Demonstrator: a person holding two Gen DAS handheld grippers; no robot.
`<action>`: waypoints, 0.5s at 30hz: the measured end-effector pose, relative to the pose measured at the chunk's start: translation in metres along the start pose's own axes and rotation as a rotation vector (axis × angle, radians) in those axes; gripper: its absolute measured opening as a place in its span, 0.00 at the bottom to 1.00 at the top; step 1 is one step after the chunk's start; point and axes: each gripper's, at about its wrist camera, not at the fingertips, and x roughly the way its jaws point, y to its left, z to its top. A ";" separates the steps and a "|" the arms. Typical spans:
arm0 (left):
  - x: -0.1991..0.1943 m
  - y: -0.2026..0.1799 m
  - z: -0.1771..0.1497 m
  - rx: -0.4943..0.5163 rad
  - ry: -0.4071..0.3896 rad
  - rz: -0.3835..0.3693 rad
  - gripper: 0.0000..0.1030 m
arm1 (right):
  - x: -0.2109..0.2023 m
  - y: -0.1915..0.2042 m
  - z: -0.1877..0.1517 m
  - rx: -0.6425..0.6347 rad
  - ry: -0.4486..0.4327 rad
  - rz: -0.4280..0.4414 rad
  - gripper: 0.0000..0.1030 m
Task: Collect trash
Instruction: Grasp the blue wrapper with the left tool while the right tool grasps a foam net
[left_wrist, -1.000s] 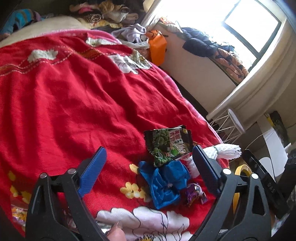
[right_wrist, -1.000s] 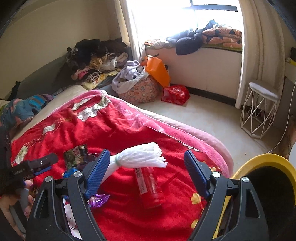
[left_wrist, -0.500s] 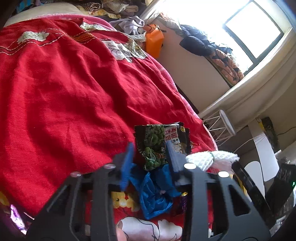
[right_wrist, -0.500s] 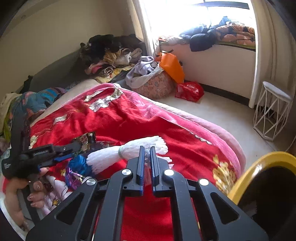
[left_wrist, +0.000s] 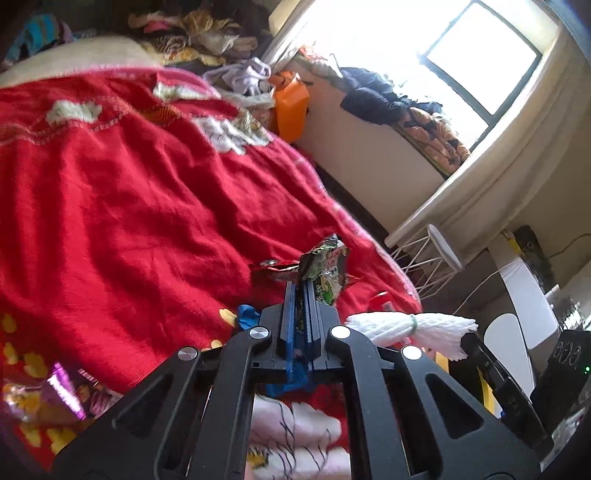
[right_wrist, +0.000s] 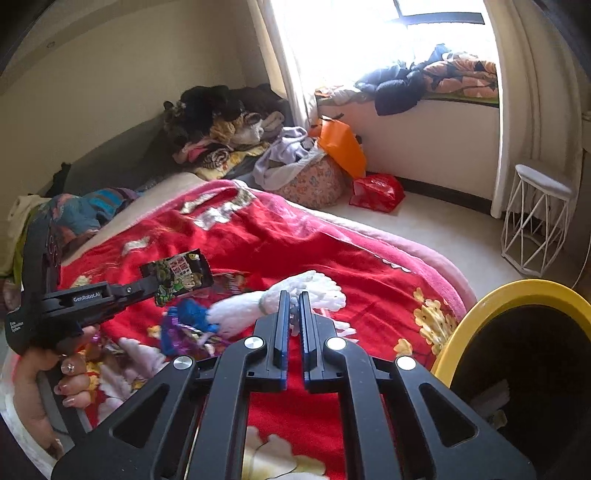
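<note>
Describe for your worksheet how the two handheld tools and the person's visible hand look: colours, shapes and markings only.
Both tools are matte black frames with triangular cut-outs, silver round pivot bolts and slim blue-padded fingers. The left tool carries white "GenRobot.AI" lettering along its side; the right tool shows no marking here. The left hand is bare, no sleeve in view, with glossy pink decorated nails. No cables show on either tool.

The red blanket (right_wrist: 280, 240) lies bare toward the pillows. Nearer, blue wrapper (right_wrist: 192, 312) and purple wrapper (right_wrist: 177, 332) crowd together. The yellow bin (right_wrist: 517, 295) stands beside the bed's edge.
</note>
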 end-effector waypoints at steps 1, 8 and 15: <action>-0.006 -0.003 0.000 0.007 -0.011 -0.006 0.02 | -0.005 0.004 0.000 -0.014 -0.009 -0.002 0.05; -0.042 -0.023 0.004 0.085 -0.079 0.002 0.02 | -0.032 0.019 0.007 -0.044 -0.075 0.015 0.05; -0.064 -0.037 0.005 0.121 -0.112 -0.009 0.02 | -0.059 0.031 0.011 -0.079 -0.128 0.023 0.05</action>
